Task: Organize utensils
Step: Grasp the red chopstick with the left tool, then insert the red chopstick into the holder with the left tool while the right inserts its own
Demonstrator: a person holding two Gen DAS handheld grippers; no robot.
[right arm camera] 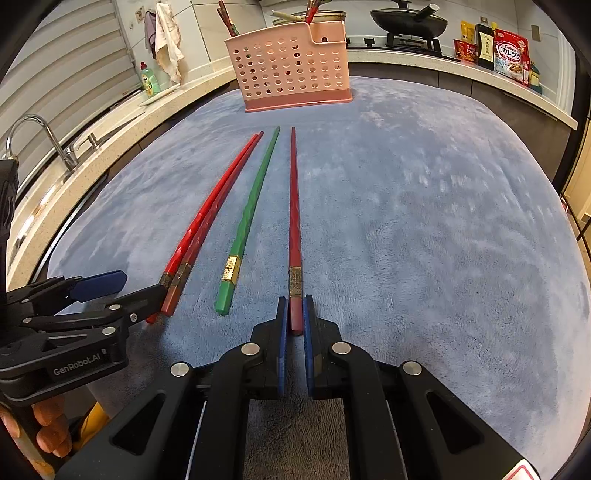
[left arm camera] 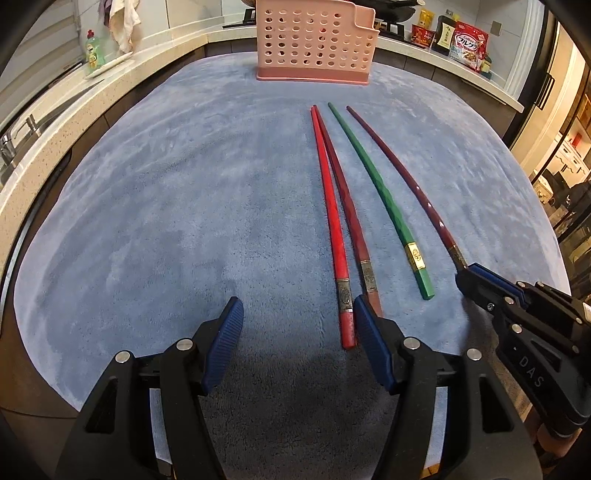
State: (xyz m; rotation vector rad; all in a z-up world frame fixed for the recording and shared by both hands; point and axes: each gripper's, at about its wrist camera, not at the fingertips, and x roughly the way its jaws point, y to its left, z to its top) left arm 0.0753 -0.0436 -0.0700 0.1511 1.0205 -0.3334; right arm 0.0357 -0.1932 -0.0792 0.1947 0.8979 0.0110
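Observation:
Several chopsticks lie on a blue cloth (left arm camera: 147, 184): a bright red one (left arm camera: 330, 206), a dark red one (left arm camera: 345, 192) touching it, a green one (left arm camera: 373, 177) and a maroon one (left arm camera: 406, 177). My right gripper (right arm camera: 294, 314) is shut on the near end of the maroon chopstick (right arm camera: 294, 221), which rests on the cloth; it also shows in the left wrist view (left arm camera: 469, 277). My left gripper (left arm camera: 297, 314) is open, just left of the red pair's near ends, and shows in the right wrist view (right arm camera: 140, 286). A pink perforated utensil holder (right arm camera: 291, 66) stands at the far edge with chopsticks in it.
The cloth (right arm camera: 424, 221) covers a table. A counter runs behind with a sink faucet (right arm camera: 48, 136), a green soap bottle (right arm camera: 149, 79), a hanging towel (right arm camera: 166, 37), a wok on a stove (right arm camera: 408, 22) and food packets (right arm camera: 509, 55).

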